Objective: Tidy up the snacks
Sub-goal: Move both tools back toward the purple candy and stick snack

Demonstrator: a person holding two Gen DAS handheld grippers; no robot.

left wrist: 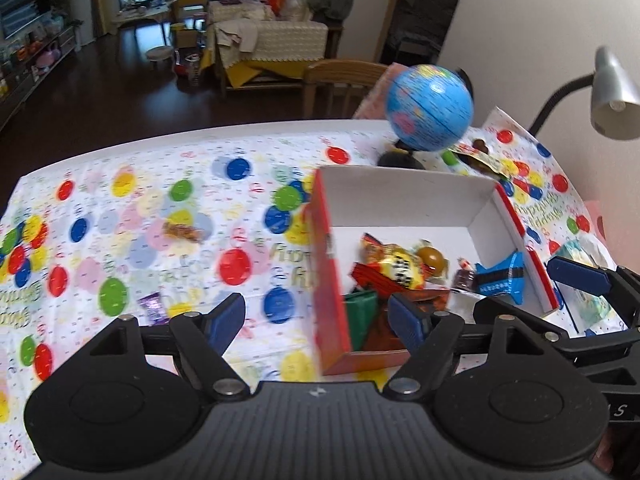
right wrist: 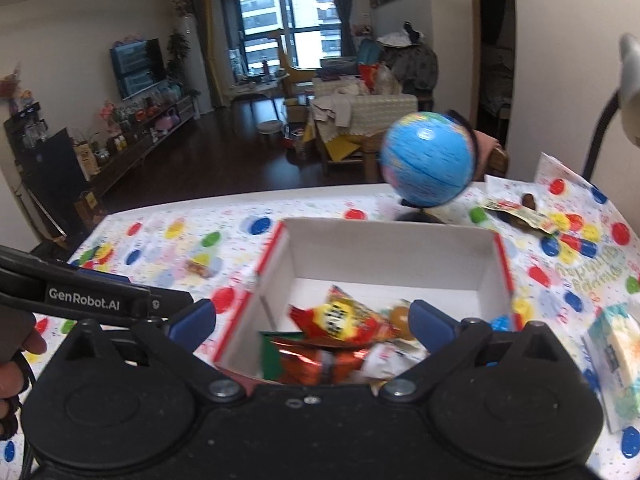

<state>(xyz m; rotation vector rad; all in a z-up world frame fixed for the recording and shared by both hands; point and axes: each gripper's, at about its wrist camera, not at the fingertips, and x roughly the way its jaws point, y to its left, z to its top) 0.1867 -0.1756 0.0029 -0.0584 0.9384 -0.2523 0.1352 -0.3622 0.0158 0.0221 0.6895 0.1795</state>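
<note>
A red-sided box with white inner walls [left wrist: 400, 196] [right wrist: 384, 248] stands on the balloon-print tablecloth and holds several snack packets: a red-yellow one [left wrist: 400, 268] [right wrist: 340, 320], a green one [left wrist: 360, 316] and a blue one [left wrist: 500, 276]. My left gripper [left wrist: 318, 320] is open and empty, above the box's near left wall. My right gripper [right wrist: 314, 320] stands wide open over the box's near end, nothing between its pads. An orange candy [left wrist: 182, 232] [right wrist: 198, 268] and a purple candy [left wrist: 154, 308] lie loose on the cloth to the left.
A blue globe [left wrist: 430, 108] [right wrist: 426, 164] stands just behind the box, with more wrappers [right wrist: 516, 210] to its right. A tissue pack [right wrist: 616, 360] lies right of the box. A grey lamp [left wrist: 612, 96] hangs at the far right. A hand [right wrist: 16, 360] shows at the left edge.
</note>
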